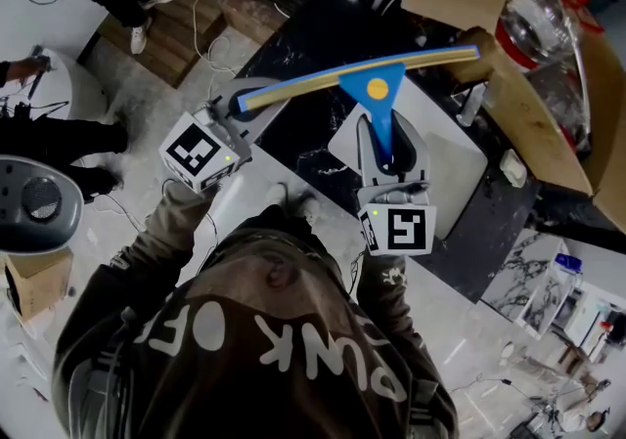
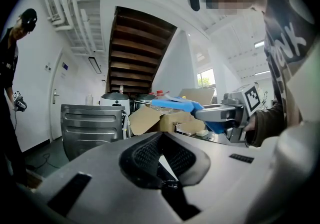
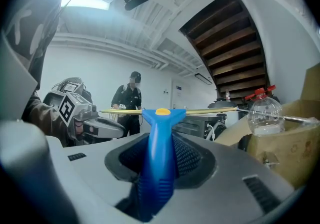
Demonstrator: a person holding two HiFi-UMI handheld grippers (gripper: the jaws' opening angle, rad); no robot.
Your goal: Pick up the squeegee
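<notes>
The squeegee (image 1: 377, 88) has a blue handle and a long yellow-edged blade, and it is lifted level above the dark table. My right gripper (image 1: 389, 139) is shut on its handle. In the right gripper view the blue handle (image 3: 160, 143) stands between the pads of the right gripper (image 3: 160, 155), with the blade crosswise ahead. My left gripper (image 1: 235, 107) sits by the blade's left end. In the left gripper view its jaws (image 2: 161, 143) look closed with nothing between them. The squeegee (image 2: 175, 103) shows off to its right.
A dark marble table (image 1: 313, 36) lies below, with a white board (image 1: 460, 168) on it. A cardboard box (image 1: 548, 124) with a clear red-capped bottle (image 1: 533, 21) stands at the right. People stand at the upper left, and a grey appliance (image 1: 29, 197) is at the left.
</notes>
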